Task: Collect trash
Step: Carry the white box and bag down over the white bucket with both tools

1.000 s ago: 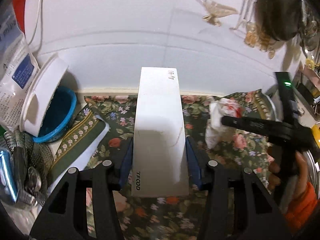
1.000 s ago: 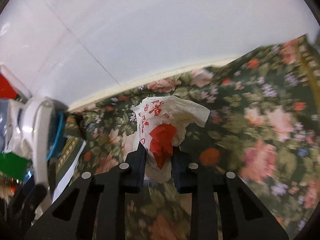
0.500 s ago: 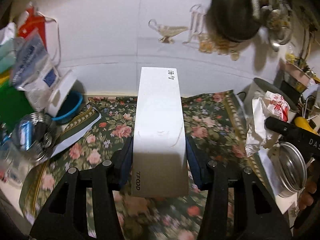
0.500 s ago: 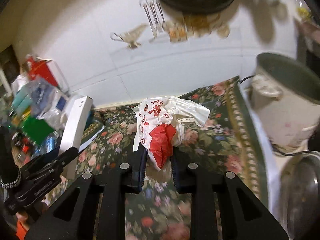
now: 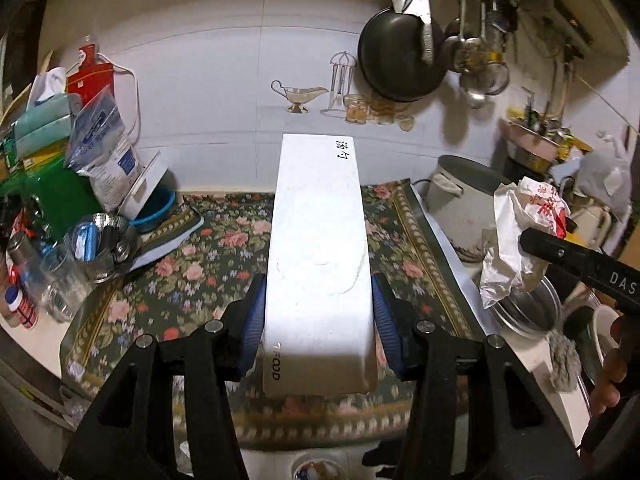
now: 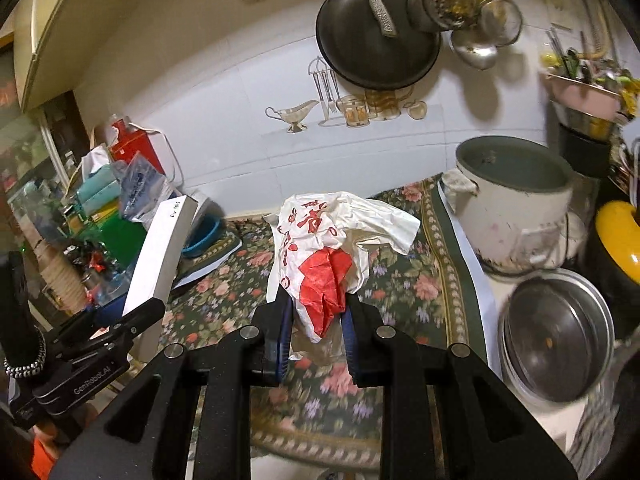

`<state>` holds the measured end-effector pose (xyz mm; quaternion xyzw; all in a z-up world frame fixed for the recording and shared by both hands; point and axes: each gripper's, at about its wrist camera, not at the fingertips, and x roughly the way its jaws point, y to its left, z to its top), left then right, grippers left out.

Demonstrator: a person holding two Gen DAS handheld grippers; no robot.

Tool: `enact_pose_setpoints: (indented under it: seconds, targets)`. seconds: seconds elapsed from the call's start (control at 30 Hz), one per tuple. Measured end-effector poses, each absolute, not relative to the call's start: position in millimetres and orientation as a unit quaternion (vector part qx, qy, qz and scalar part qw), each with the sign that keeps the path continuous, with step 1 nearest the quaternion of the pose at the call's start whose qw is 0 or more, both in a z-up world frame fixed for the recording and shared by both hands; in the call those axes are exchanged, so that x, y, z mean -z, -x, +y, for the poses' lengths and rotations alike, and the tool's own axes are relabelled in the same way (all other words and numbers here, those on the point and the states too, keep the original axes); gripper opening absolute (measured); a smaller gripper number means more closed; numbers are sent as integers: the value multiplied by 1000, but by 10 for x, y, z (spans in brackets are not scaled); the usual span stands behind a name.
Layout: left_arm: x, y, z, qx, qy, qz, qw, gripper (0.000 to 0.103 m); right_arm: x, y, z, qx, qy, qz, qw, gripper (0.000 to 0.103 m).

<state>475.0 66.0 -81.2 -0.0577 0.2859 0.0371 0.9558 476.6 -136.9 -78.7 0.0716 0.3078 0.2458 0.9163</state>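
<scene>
My left gripper [image 5: 319, 312] is shut on a long white cardboard box [image 5: 318, 248] and holds it up above the floral cloth [image 5: 200, 264]. My right gripper [image 6: 316, 320] is shut on a crumpled white plastic bag with red print [image 6: 320, 248], also held above the cloth. In the left wrist view the bag [image 5: 520, 236] and the right gripper show at the right. In the right wrist view the box [image 6: 162, 256] and the left gripper show at the left.
A white pot [image 6: 516, 208] and a steel pan [image 6: 556, 332] stand to the right of the cloth. A blue bowl [image 5: 154, 210], packets and a steel cup [image 5: 100, 246] crowd the left. A black wok [image 5: 400, 56] and ladles hang on the wall.
Both grippers have pulled back and up from the counter, keeping hold of the box and the bag. Much more of the kitchen is now in view.
</scene>
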Motion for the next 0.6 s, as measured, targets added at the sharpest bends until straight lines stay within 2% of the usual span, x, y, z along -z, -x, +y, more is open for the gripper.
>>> enact_pose_setpoints:
  seconds: [0.6]
  targets:
    - [1080,-2567,1227,-8,59,327,943,50,998,-2633,-829,-189,-111,332,917,21]
